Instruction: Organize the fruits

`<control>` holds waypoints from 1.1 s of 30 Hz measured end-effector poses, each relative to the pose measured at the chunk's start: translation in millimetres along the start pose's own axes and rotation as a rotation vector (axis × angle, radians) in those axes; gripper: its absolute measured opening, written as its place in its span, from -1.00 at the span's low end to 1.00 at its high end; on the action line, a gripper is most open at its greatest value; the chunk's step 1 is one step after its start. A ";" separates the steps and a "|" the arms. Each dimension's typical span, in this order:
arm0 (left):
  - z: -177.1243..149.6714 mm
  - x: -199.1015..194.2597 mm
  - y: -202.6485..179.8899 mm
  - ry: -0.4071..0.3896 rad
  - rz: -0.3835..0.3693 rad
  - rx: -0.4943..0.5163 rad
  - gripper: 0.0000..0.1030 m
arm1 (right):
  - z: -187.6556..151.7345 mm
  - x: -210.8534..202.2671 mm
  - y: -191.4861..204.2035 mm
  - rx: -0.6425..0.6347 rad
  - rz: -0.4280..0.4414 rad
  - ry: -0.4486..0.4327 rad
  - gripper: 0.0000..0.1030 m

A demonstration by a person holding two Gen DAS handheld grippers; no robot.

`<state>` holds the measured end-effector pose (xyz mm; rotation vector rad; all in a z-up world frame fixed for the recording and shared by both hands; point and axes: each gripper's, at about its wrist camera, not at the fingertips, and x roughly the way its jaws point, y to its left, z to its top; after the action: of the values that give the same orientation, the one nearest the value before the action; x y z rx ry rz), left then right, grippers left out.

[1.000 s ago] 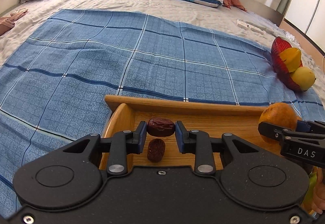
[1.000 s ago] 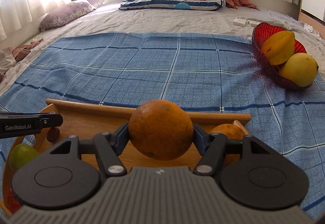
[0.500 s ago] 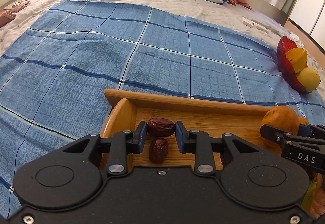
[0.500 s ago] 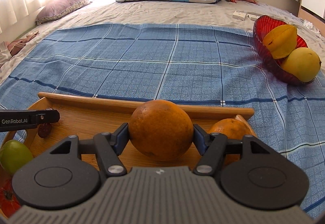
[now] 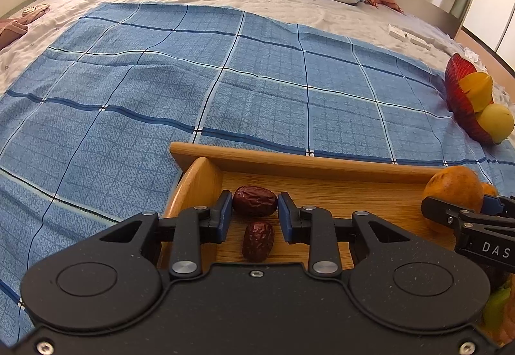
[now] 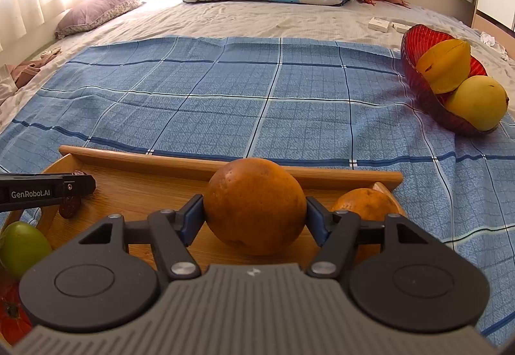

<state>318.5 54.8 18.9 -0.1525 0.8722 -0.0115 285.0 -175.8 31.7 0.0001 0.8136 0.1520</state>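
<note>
While poised over the tray [image 5: 309, 161], left gripper [image 5: 255, 211] pinching a date [image 5: 255, 201] at 12 o'clock, right gripper [image 6: 255, 219] clamping an orange [image 6: 255, 205], apparently both bound for the bowl [image 6: 418, 81] at 2 o'clock.

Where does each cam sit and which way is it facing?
Left wrist: on the left gripper, looking forward over the wooden tray's left end; its fingers close on a red date; right gripper's tip shows at right.
Right wrist: on the right gripper, over the tray's right half, clamping an orange; left gripper's tip shows at left.
Shared: tray, orange, blue cloth, red fruit bowl.
</note>
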 end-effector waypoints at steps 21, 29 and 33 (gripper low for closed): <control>-9.4 -43.1 -5.8 -0.073 -0.027 0.027 0.51 | -9.0 -36.4 4.8 -0.053 0.010 -0.078 0.71; -27.8 -82.4 -10.4 -0.150 -0.066 0.074 0.67 | -24.9 -68.4 3.0 -0.064 0.020 -0.156 0.76; -42.2 -103.3 -15.1 -0.191 -0.082 0.098 0.72 | -33.8 -87.3 5.2 -0.074 0.027 -0.203 0.78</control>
<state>220.5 41.9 72.9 -0.0957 0.6726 -0.1149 200.8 -184.5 72.0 -0.0430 0.6049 0.2039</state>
